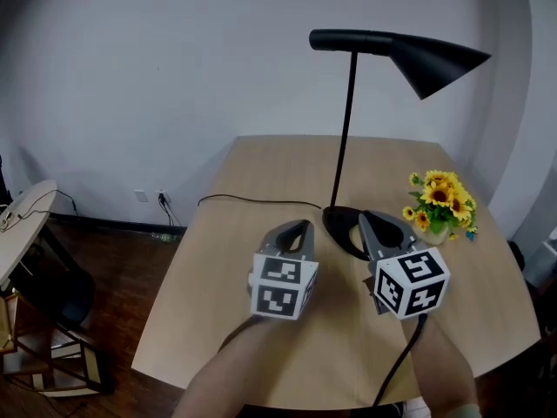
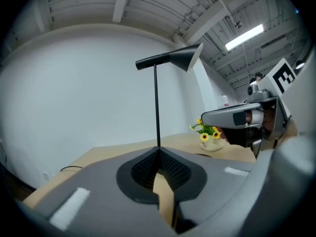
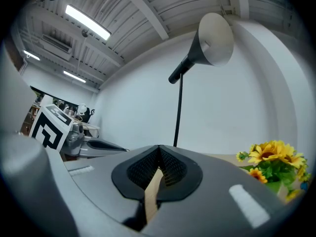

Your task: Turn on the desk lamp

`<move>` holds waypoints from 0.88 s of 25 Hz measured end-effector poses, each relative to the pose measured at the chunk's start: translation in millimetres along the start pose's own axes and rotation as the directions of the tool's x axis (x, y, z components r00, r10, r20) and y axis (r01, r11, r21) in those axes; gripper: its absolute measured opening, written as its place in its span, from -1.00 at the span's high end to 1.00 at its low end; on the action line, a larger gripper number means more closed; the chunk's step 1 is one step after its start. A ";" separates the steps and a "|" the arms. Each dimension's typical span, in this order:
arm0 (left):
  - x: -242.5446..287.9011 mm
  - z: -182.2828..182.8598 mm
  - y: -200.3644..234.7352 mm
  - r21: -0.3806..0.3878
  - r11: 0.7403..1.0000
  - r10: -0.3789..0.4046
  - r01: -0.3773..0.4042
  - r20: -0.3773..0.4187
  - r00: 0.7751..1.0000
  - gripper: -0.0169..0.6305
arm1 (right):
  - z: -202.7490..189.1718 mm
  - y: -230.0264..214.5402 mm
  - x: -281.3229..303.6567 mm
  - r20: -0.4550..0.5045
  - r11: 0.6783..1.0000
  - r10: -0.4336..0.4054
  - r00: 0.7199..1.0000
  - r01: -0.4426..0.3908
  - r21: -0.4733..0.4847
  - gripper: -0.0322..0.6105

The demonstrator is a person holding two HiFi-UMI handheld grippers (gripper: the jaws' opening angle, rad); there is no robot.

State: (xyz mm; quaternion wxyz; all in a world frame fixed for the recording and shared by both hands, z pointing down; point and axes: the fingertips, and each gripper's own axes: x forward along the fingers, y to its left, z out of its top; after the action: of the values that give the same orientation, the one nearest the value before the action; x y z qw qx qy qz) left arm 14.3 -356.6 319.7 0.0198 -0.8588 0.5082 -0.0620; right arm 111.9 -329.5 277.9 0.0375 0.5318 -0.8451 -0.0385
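A black desk lamp stands on the wooden table. Its round base carries a thin pole up to a cone shade, and no glow shows under the shade. The left gripper is shut and empty, just left of the base. My right gripper, shut on nothing as well, hovers over the base's right side. The pole rises straight ahead of the left gripper in the left gripper view. In the right gripper view the shade hangs above the right gripper.
A small pot of sunflowers sits right of the lamp base. The lamp's black cord runs left across the table to its edge. A light side table and a dark chair stand on the floor at the left.
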 end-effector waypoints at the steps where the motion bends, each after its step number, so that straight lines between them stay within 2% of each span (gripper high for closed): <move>1: 4.7 -4.2 2.9 -0.004 1.000 0.003 -0.003 -0.009 1.000 0.95 | -4.9 -2.5 5.8 -0.008 1.000 0.004 1.000 -0.004 0.003 0.90; 7: 33.7 -31.8 18.9 -0.012 1.000 0.014 -0.015 -0.067 0.998 0.95 | -28.9 -16.5 38.4 -0.065 1.000 0.005 0.998 -0.003 0.026 0.90; 11: 50.0 -44.6 21.6 -0.041 0.999 -0.004 0.000 -0.086 0.996 0.95 | -47.1 -26.5 57.1 -0.146 1.000 0.003 0.989 -0.002 0.008 0.90; 16: 61.2 -46.0 27.8 -0.096 0.995 -0.025 0.017 -0.082 0.996 0.95 | -61.5 -33.7 81.8 -0.239 0.999 0.052 0.970 -0.052 0.005 0.90; 19: 76.0 -48.0 32.8 -0.084 0.996 -0.021 0.012 -0.107 0.994 0.95 | -69.9 -33.6 95.4 -0.288 0.994 0.111 0.951 -0.112 0.013 0.90; 22: 84.2 -46.1 32.3 -0.092 0.995 -0.050 0.040 -0.109 0.993 0.95 | -81.6 -40.7 104.0 -0.343 0.992 0.114 0.933 -0.128 -0.018 0.90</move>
State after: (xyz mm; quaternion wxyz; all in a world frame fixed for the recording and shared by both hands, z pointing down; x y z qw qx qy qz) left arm 20.4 -444.5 369.6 -0.0484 -0.8652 0.4914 -0.0870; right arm 112.0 -442.9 357.1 0.1962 0.4767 -0.8560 0.0395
